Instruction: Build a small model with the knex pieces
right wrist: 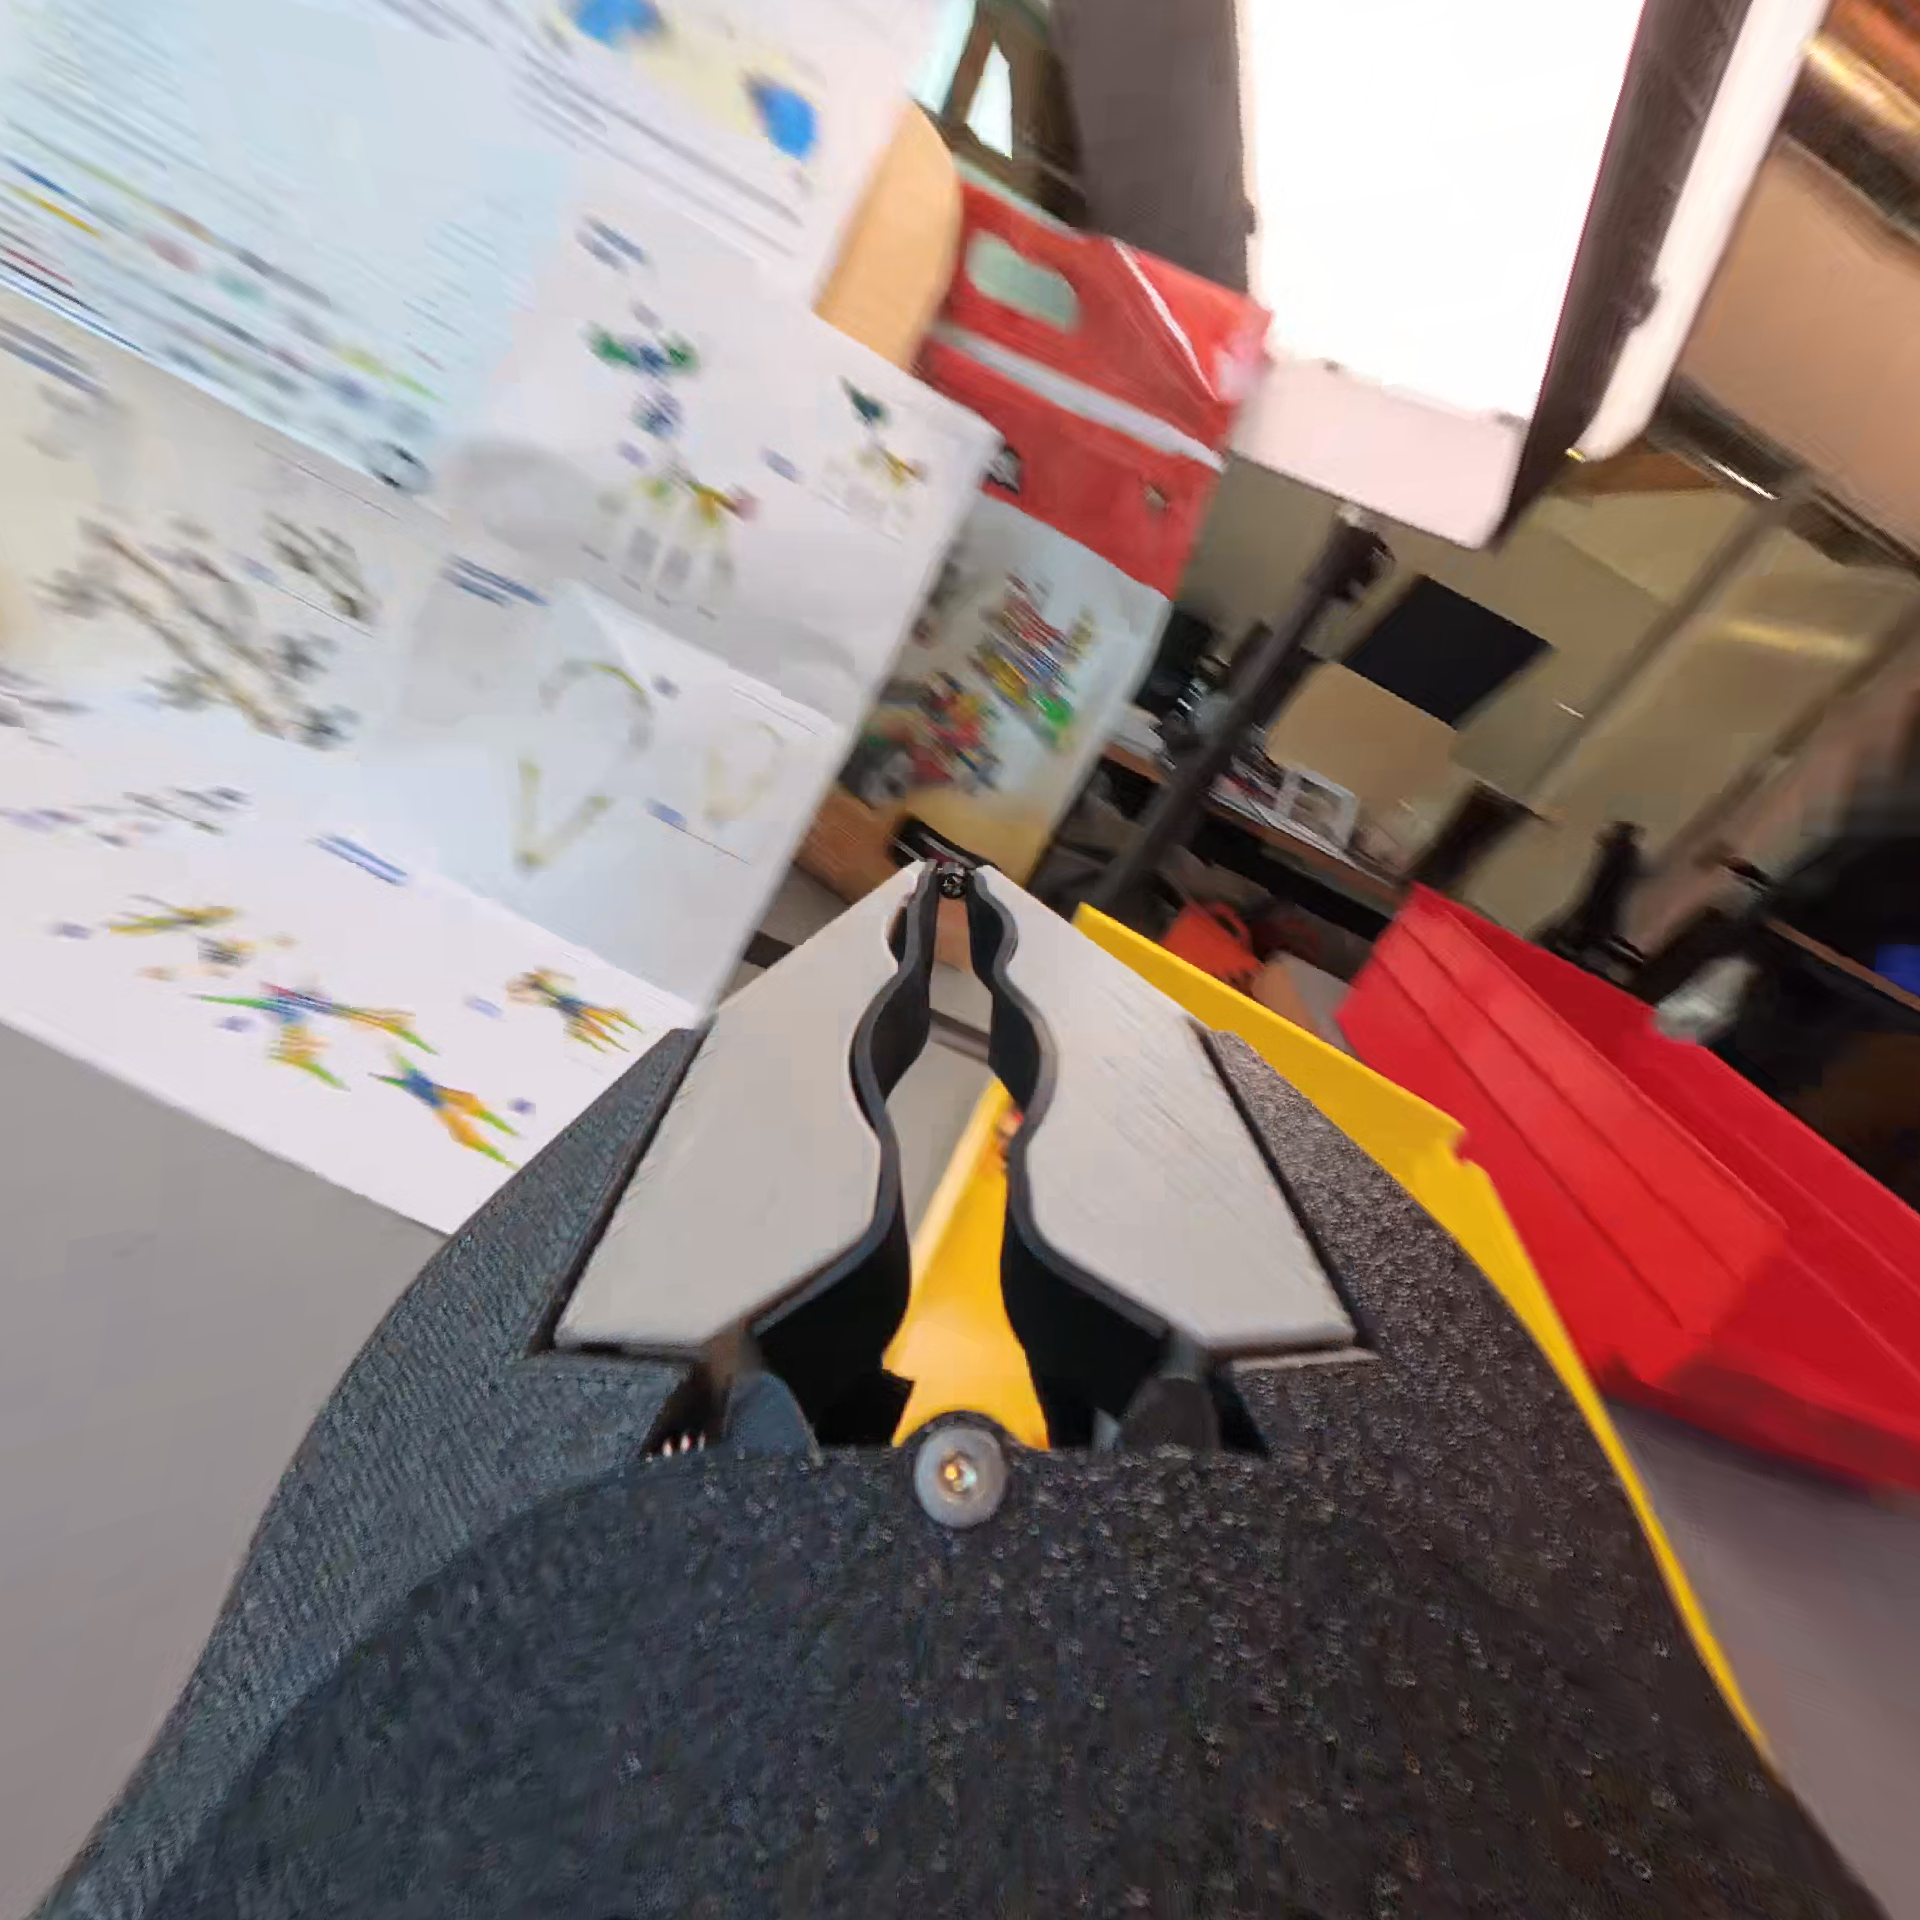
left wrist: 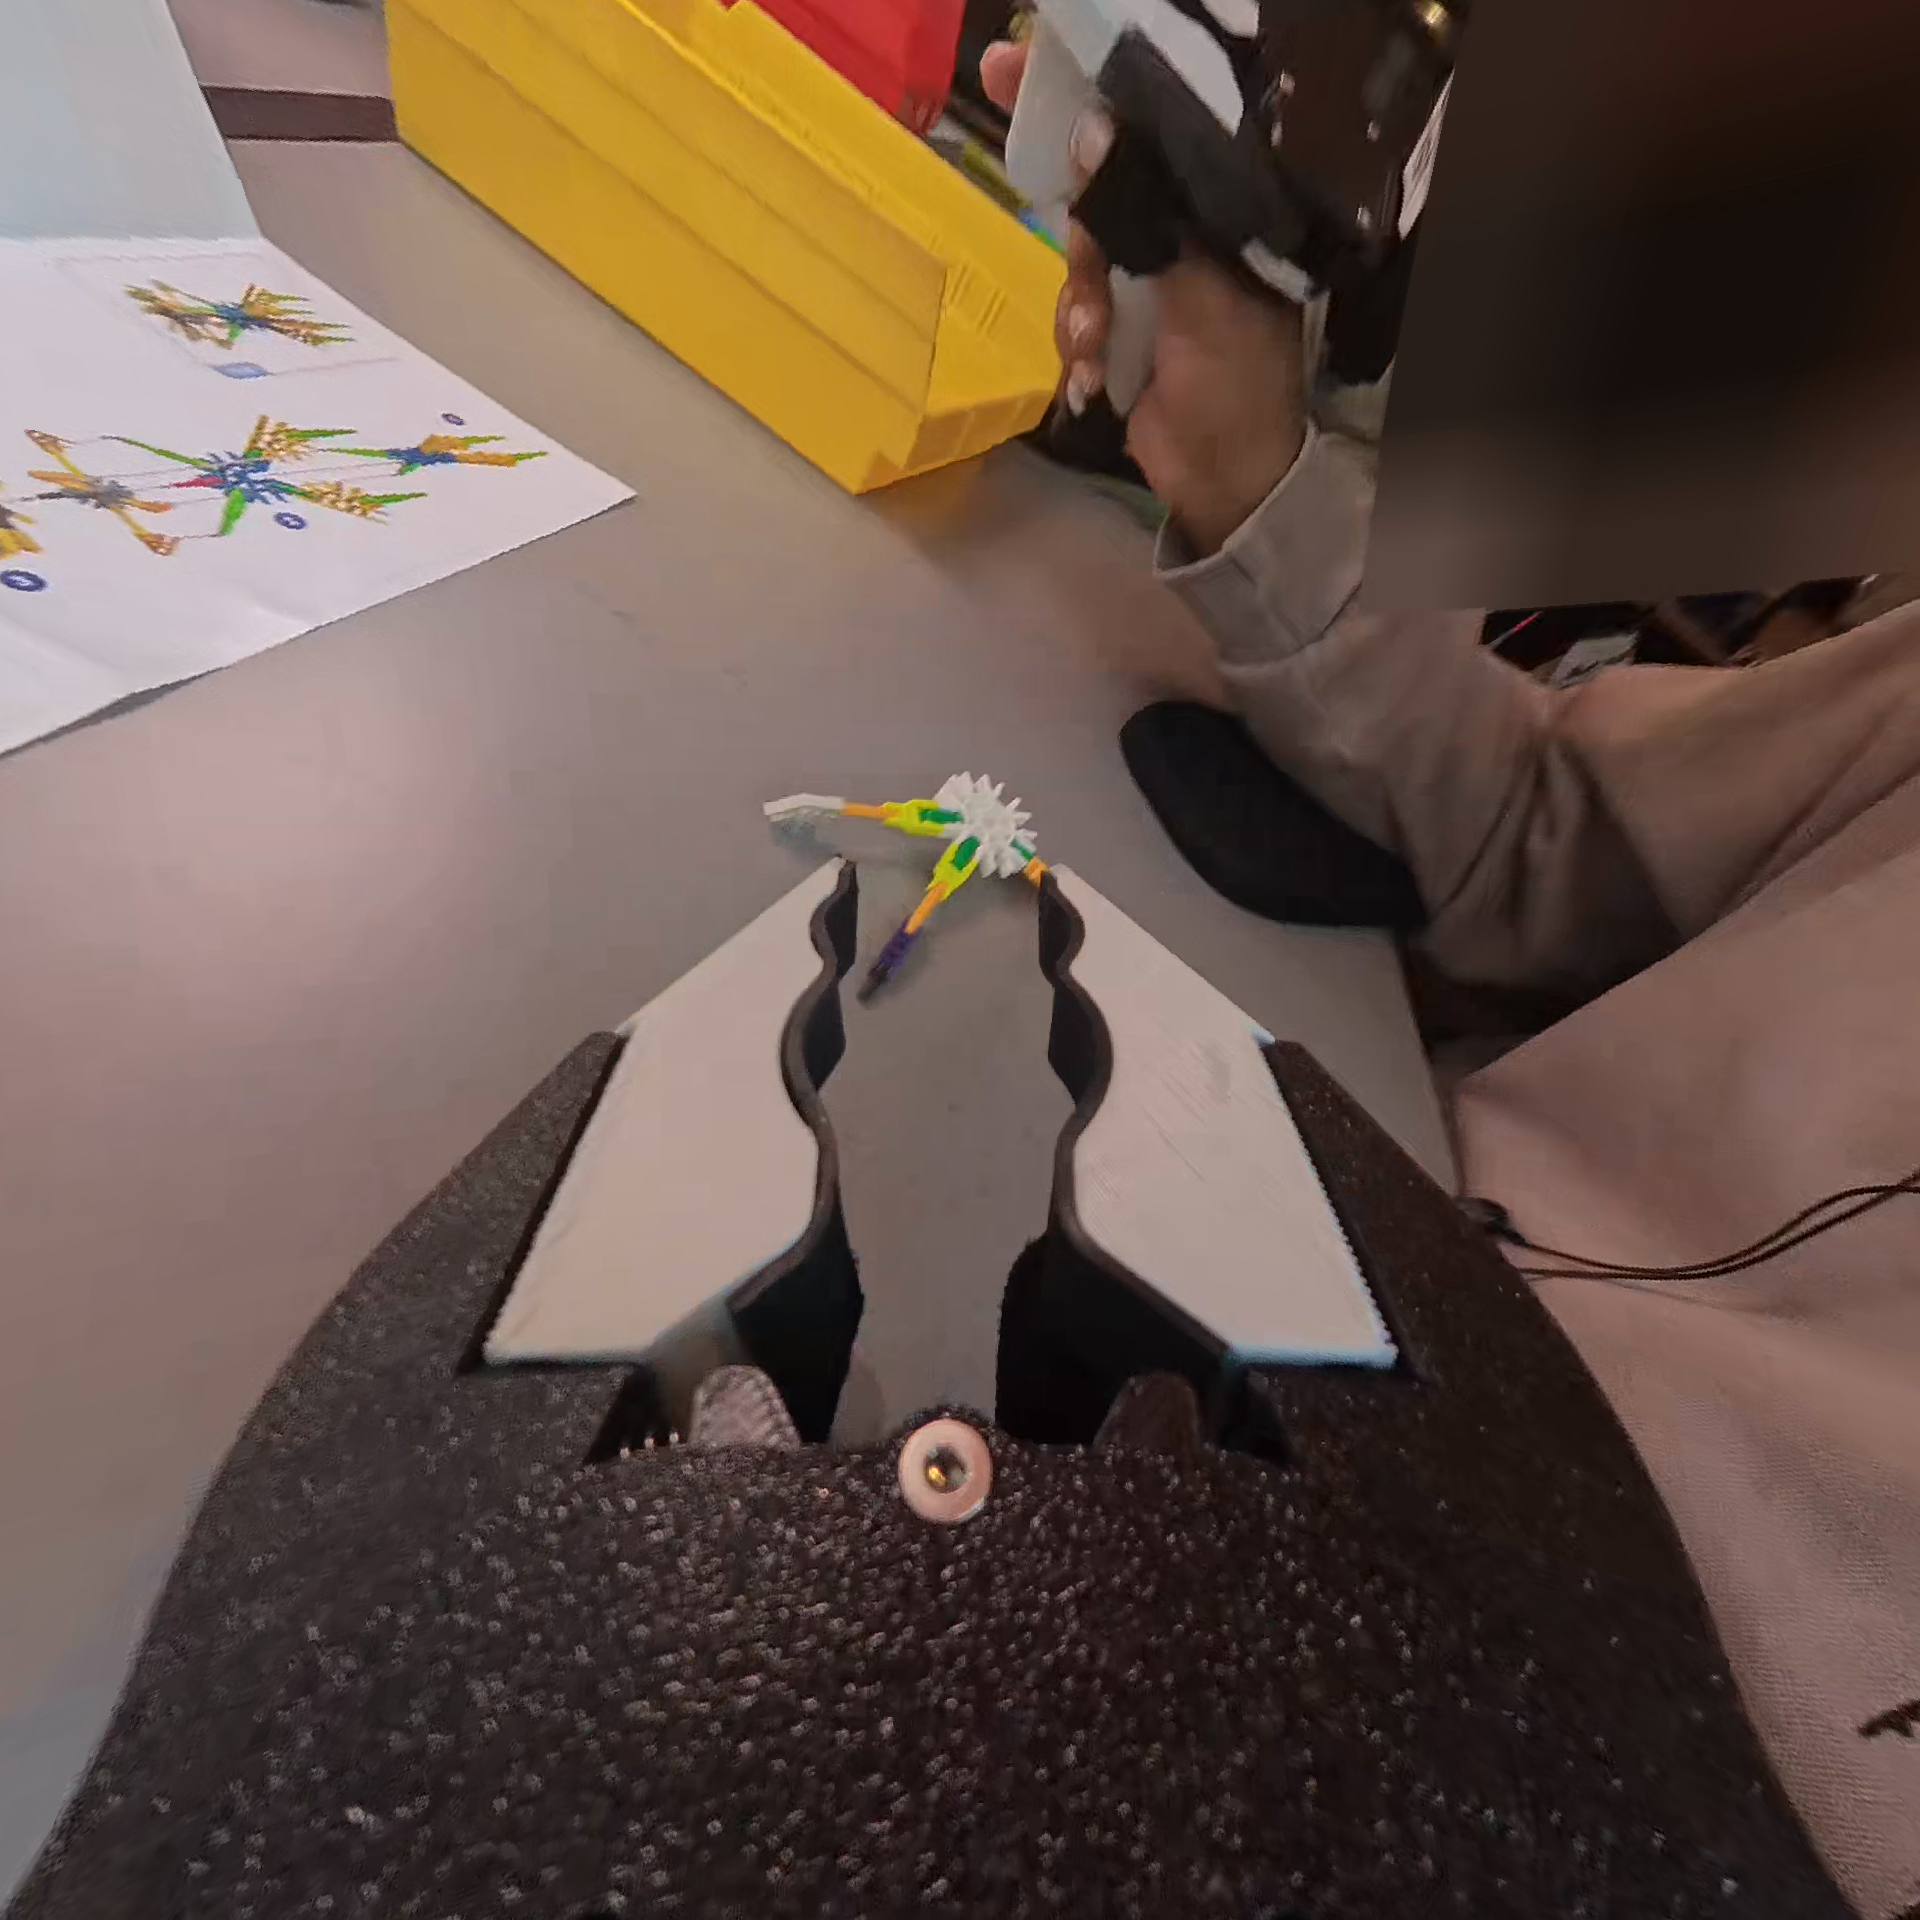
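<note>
In the left wrist view my left gripper [left wrist: 943,878] is open and low over the grey table [left wrist: 468,883]. A small toy assembly [left wrist: 992,821] lies on the table at its fingertips. The assembly has a white spiky hub, green-yellow-orange rods, a white end piece and a purple rod [left wrist: 888,961] that reaches in between the fingers. The pads do not press on it. My right gripper [right wrist: 948,885] is raised above the yellow bin [right wrist: 1299,1049], shut on a small black piece [right wrist: 948,881] pinched at the very tips. It also shows in the left wrist view [left wrist: 1195,177], held in a hand.
A yellow bin [left wrist: 727,239] stands at the back of the table with a red bin [right wrist: 1610,1143] beside it. Printed instruction sheets [left wrist: 260,468] lie at the left and stand upright [right wrist: 416,520]. A person's sleeve [left wrist: 1507,790] rests at the right. A bright light panel [right wrist: 1455,208] hangs above. The left gripper's tips are roughly 30 cm from the right gripper's.
</note>
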A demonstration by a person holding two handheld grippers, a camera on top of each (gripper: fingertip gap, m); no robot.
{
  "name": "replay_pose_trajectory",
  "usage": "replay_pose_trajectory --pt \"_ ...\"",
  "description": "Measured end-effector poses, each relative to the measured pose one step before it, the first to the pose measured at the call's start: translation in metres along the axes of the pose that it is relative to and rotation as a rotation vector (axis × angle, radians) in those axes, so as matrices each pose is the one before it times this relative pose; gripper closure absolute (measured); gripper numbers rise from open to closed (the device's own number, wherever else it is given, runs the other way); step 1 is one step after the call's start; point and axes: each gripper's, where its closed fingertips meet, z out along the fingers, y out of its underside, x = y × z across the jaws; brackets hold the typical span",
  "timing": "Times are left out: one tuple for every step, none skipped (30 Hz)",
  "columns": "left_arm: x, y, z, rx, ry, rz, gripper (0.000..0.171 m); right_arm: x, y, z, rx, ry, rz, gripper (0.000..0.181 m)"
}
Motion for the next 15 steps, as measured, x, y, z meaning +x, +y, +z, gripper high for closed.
replay_pose_trajectory --pt "-0.00277 0.00597 0.00322 -0.03958 -0.0397 0.0448 0.137 0.02210 0.02254 0.00349 -0.0746 0.0763 -0.0279 0.177" --pt "-0.00182 0.00605 0.00359 -0.03921 -0.0320 0.0389 0.137 0.01569 0.02241 0.00526 -0.0786 0.0527 -0.0261 0.177" --pt "-0.00146 0.00584 0.00370 -0.03750 -0.0290 0.0374 0.136 0.01019 0.02101 0.00645 -0.0814 0.0303 -0.0126 0.171" --pt "-0.00061 0.00581 0.00359 -0.03669 -0.0248 0.0368 0.137 0.00577 0.01740 0.00630 -0.0730 0.0107 0.0095 0.156" --pt "-0.00050 0.00568 0.00328 -0.03744 -0.0233 0.0353 0.137 0.00334 0.01015 0.00413 -0.0448 0.0019 0.0272 0.145" --pt "-0.00050 0.00504 0.00295 -0.03482 -0.0247 0.0354 0.137 0.00139 -0.00133 -0.00006 0.0144 -0.0038 0.0291 0.141" --pt "0.00064 0.00378 0.00226 -0.02612 -0.0177 0.0355 0.137 -0.00124 -0.00791 -0.00324 0.0375 -0.0092 0.0133 0.140" --pt "0.00142 0.00168 0.00146 -0.01370 -0.0109 0.0297 0.138 -0.00501 -0.01178 -0.00489 0.0478 -0.0204 -0.0081 0.140" --pt "0.00082 0.00028 0.00091 -0.00346 -0.0112 0.0205 0.139 -0.00808 -0.01249 -0.00488 0.0472 -0.0262 -0.0177 0.140" --pt "0.00048 -0.00064 0.00046 0.00214 -0.0077 0.0131 0.141 -0.01400 -0.01177 -0.00442 0.0413 -0.0558 -0.0189 0.142" --pt "0.00049 -0.00109 0.00004 0.00640 -0.0031 0.0098 0.143 -0.02109 -0.01191 -0.00380 0.0433 -0.0926 -0.0144 0.143" --pt "-0.00049 -0.00170 -0.00014 0.01104 -0.0063 0.0096 0.146 -0.02452 -0.01195 -0.00260 0.0436 -0.1061 -0.0047 0.145" --pt "-0.00146 -0.00192 -0.00050 0.01403 -0.0100 0.0105 0.148 -0.03041 -0.01054 -0.00117 0.0352 -0.1395 -0.0062 0.151" --pt "-0.00149 -0.00168 -0.00068 0.01352 -0.0092 0.0094 0.152 -0.03040 -0.00640 0.00178 0.0081 -0.1354 -0.0029 0.152" --pt "-0.00157 -0.00118 -0.00073 0.01080 -0.0070 0.0054 0.154 -0.02687 -0.00203 0.00448 -0.0186 -0.1147 0.0057 0.151"
